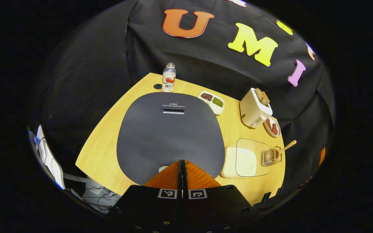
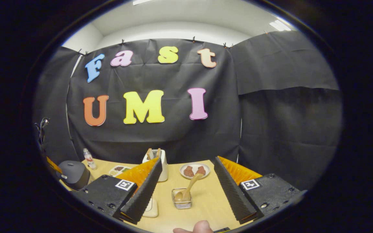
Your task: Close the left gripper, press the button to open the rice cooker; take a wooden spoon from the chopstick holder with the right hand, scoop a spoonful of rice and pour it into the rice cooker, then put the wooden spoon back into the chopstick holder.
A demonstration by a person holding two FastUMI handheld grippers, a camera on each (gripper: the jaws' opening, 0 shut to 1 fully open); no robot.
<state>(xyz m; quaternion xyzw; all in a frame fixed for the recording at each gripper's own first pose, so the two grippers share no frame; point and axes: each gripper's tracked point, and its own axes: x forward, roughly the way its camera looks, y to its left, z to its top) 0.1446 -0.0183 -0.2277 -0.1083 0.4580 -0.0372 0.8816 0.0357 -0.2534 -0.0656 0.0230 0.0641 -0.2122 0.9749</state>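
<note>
Left gripper (image 1: pixel 182 168) fully closed on nothing, hovering over the rice cooker (image 1: pixel 170 136) lid at frame centre, presumably to poke its button; right gripper (image 2: pixel 186 181) wide open, empty, lined up on the wooden spoon (image 2: pixel 188 190) in the chopstick holder (image 2: pixel 182 200), lower centre.

Wide-open tongs (image 2: pixel 186 181) framing wooden spoon (image 2: pixel 188 189) leaning in chopstick holder (image 2: pixel 182 200) on table (image 2: pixel 206 197).

From my left claw, the cooker (image 1: pixel 170 136) sits just ahead, a bottle (image 1: pixel 169 77) behind it. Right of it lie a tray (image 1: pixel 211 102), toaster (image 1: pixel 254 108), plate (image 1: pixel 272 127) and spoon (image 1: pixel 285 148) in its holder (image 1: pixel 271 157).
</note>
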